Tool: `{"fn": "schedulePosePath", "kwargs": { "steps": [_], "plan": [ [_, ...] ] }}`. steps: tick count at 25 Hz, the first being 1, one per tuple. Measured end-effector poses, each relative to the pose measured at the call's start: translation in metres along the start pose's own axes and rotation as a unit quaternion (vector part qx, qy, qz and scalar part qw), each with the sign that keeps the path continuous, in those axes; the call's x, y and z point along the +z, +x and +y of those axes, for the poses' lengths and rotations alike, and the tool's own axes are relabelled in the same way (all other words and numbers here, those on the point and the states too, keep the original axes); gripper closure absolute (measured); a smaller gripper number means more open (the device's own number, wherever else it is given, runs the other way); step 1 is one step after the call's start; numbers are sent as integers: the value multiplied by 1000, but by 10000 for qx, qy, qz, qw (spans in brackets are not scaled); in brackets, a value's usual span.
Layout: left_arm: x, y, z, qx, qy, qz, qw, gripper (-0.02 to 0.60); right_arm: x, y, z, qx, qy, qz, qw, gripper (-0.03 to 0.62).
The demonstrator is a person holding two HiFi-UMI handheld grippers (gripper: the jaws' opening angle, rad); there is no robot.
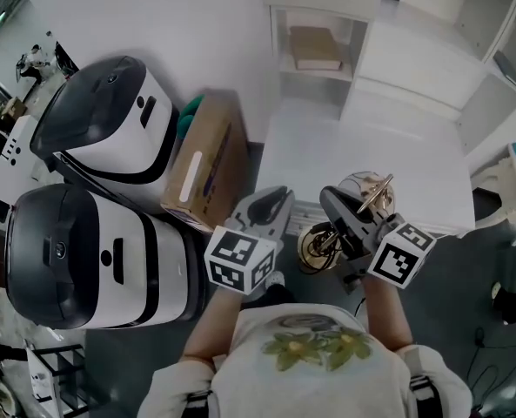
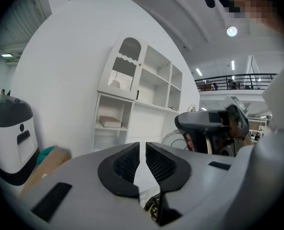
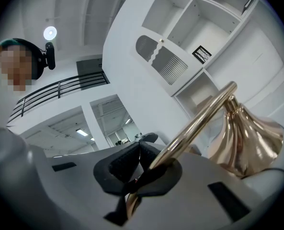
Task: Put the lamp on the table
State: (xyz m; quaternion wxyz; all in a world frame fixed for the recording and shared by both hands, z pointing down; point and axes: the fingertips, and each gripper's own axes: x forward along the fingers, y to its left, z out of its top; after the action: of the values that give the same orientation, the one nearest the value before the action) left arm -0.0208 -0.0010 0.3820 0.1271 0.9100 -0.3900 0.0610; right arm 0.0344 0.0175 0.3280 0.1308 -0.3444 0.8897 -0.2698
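A brass lamp [image 1: 320,242] with a thin gold stem hangs in front of the person, over the dark floor at the near edge of the white table [image 1: 397,138]. My right gripper [image 1: 334,202] is shut on the stem. In the right gripper view the stem [image 3: 194,126] runs up out of the gripper [image 3: 141,159] to a flared brass cone [image 3: 249,140]. My left gripper [image 1: 278,200] is held just left of the lamp, shut and empty. The left gripper view shows its own closed jaws [image 2: 142,150], the right gripper [image 2: 213,128] beyond them, and a bit of the lamp below.
Two large white and black machines [image 1: 110,120] [image 1: 83,264] stand at the left. A cardboard box [image 1: 207,159] leans against them beside a teal object [image 1: 188,116]. A white shelf unit [image 1: 318,46] with a flat box inside stands behind the table.
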Motion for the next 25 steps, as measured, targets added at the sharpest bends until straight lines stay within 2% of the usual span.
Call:
{"fn": "schedulePosePath", "kwargs": {
  "steps": [8,17,25],
  "plan": [
    [5,17,47,-193,4,81,9998,520,23,43,-6,-117,-226,-202,9995,563],
    [-7,44,94,-28,-326,257,9991,520,42,89,-28,-52,-140,-172,9997,563],
    [14,75,131,178,-251,199,9993,520,58,125,-55,127,-117,-23,9998,562]
  ]
}}
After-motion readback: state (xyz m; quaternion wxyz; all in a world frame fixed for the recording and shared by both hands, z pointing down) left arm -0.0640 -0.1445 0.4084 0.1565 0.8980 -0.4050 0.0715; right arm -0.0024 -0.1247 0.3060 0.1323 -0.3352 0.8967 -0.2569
